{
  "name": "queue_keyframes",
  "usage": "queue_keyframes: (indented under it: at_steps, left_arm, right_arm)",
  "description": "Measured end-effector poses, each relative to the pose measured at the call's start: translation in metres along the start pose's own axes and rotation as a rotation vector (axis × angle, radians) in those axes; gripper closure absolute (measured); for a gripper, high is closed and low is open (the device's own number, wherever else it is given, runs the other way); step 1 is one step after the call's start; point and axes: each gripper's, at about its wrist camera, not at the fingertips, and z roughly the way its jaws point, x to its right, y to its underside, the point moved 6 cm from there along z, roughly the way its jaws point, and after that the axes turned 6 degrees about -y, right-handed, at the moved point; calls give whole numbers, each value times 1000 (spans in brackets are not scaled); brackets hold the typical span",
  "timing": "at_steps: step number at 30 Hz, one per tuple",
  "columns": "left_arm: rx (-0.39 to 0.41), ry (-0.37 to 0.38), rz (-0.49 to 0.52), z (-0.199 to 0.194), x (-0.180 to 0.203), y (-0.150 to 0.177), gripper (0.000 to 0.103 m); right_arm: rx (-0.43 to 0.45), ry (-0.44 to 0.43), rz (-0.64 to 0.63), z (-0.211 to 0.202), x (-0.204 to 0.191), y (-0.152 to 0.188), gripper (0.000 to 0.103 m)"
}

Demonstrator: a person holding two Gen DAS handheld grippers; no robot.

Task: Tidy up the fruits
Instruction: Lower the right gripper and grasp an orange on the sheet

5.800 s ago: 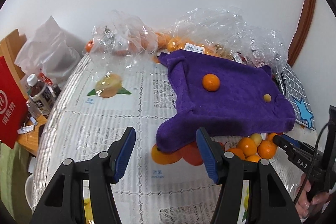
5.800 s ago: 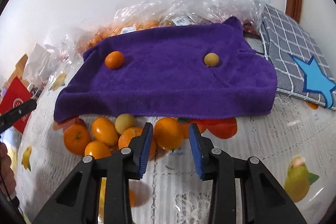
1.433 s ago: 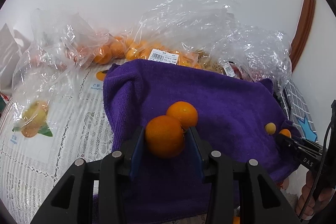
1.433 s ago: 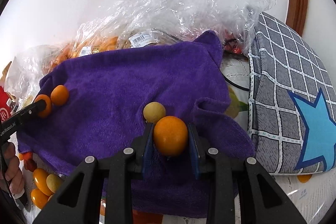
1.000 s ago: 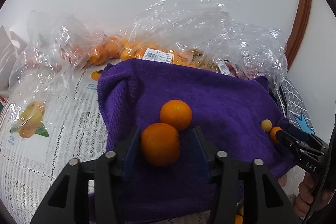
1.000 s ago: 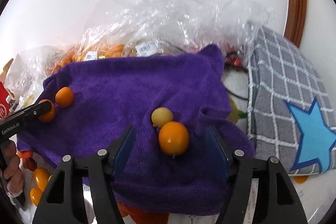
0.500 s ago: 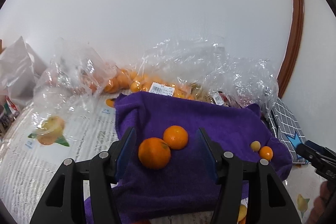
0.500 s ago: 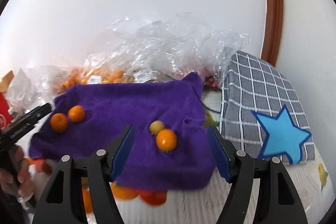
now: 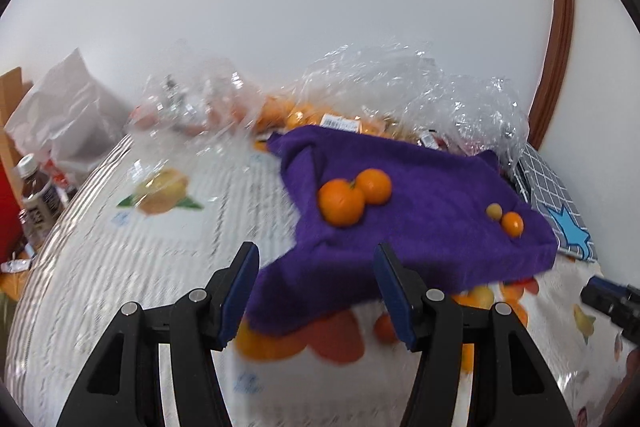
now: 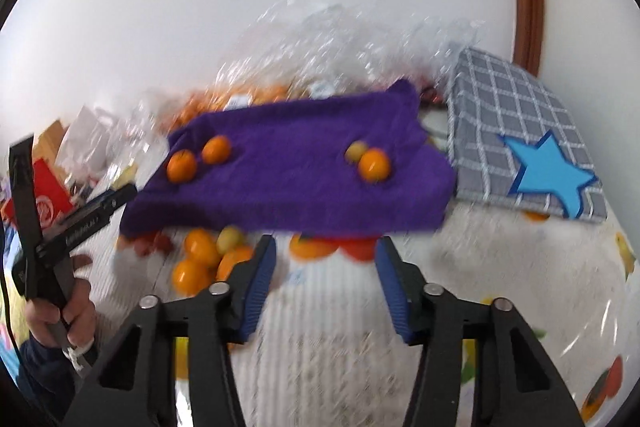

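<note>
Hand-held grippers (image 9: pixel 316 291) (image 10: pixel 326 279) agape, oranges (image 9: pixel 342 202) glossy

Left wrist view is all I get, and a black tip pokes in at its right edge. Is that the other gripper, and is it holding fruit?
Observer: Yes. The right wrist view shows the right gripper wide open, nothing between its fingers.
Operator: What lies along the towel's near edge?
Observer: A loose cluster of oranges on the tablecloth in front of the purple towel, one paler yellow fruit among them.
Operator: Who holds my gripper?
Observer: A bare hand grips the handle of the left gripper.
</note>
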Motion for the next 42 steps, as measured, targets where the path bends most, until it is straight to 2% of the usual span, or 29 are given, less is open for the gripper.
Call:
queue_keyframes:
  at_steps: [7, 15, 17, 20, 23, 27, 31, 35, 40, 42]
  left_arm:
    - [5, 12, -23, -19, -17, 13, 46]
    - [-25, 21, -30, -14, -20, 15, 46]
    - [-32, 30, -24, -13, -19, 15, 46]
    - [-56, 57, -23, -11, -15, 18, 46]
    - [-86, 94, -9, -8, -8, 21, 46]
    - [-131, 139, 45, -4, 9, 29, 46]
    - [-180, 121, 142, 5, 35, 36, 46]
    - [-201, 65, 211, 13, 51, 40, 47]
    - [-225, 39, 237, 24, 58, 38, 54]
    - [-256, 31, 250, 30, 60, 41, 69]
  right_arm:
    - [-88, -97, -60, 10, -47, 45, 57]
    - [-168, -109, -89, 42, -70, 59, 57]
    - [-192, -109, -84, 50, -70, 63, 62]
    - [-179, -112, -100, 49, -70, 63, 68]
    - [-165, -131, -91, 44, -63, 59, 70]
    - [-114, -74, -98, 30, -36, 52, 70]
    - [-91, -3, -111, 23, -3, 47, 70]
    - [-96, 47, -104, 26, 21, 45, 70]
    - [-114, 31, -64, 33, 34, 49, 70]
    - [-112, 22, -51, 34, 36, 49, 70]
